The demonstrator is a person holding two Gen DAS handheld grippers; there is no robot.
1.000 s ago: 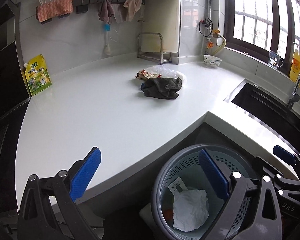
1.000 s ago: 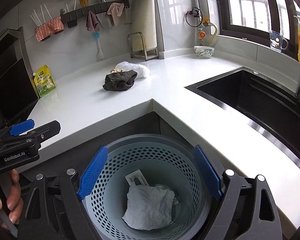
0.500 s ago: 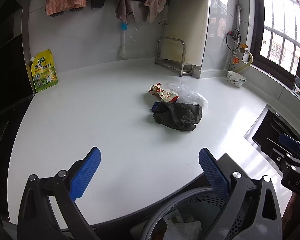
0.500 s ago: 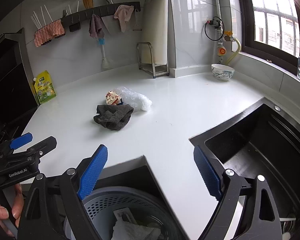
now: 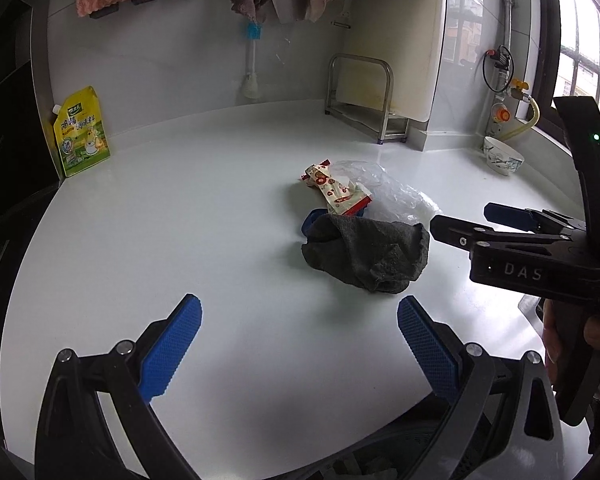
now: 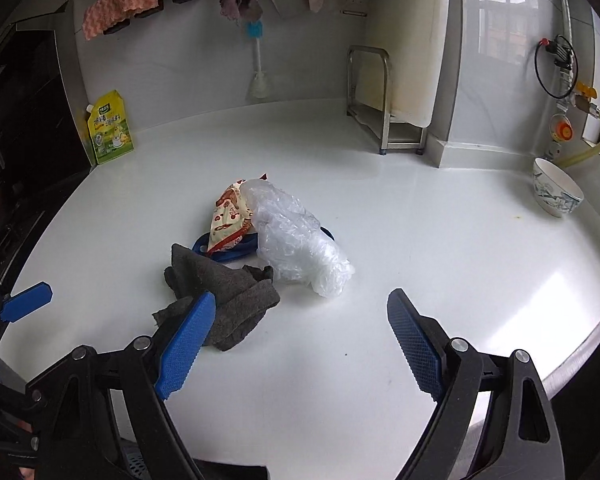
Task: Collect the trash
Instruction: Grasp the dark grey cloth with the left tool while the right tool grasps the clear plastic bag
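Trash sits in one heap mid-desk (image 5: 180, 240): a grey rag (image 6: 224, 300), a crinkled clear bag (image 6: 296, 248) and a printed snack wrapper (image 5: 336, 192), all touching. I judge this the approach step; both my tools hang empty, my left tool (image 5: 298, 332) and my right tool (image 6: 298, 344) with jaws spread wide. Next I must close on one piece, probably the rag. My right view shows a blue band (image 6: 228, 250) under the wrapper; my left view barely does
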